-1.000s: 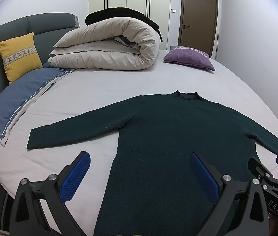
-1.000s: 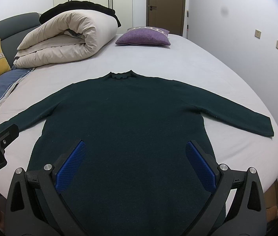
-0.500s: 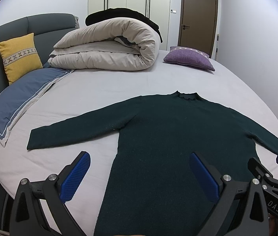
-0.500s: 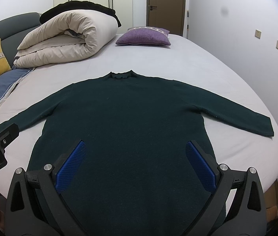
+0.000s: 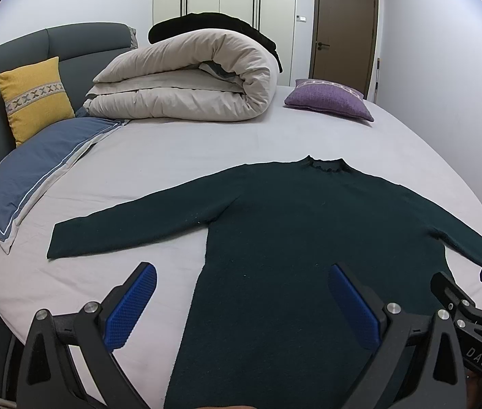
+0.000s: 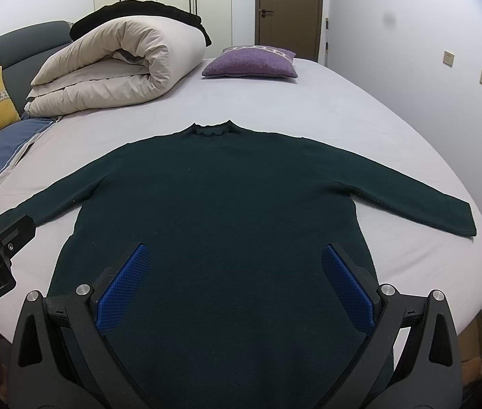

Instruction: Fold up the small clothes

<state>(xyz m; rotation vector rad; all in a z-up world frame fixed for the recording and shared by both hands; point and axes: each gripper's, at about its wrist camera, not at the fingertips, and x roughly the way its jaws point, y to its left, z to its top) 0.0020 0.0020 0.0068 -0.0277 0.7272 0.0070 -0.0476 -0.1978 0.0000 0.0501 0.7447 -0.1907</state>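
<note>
- One dark green sweater, flat on the bed, sleeves spread, ahead of both grippers.
- Left gripper: spread, empty.
- Right gripper: spread, empty.

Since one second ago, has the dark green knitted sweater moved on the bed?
No. The dark green knitted sweater lies flat where it was, its collar equally far from the purple cushion; both claws are open above it.

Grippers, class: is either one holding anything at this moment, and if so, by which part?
Nothing is held. The left gripper and right gripper both hang open above the dark green sweater, which lies flat on the bed.
</note>
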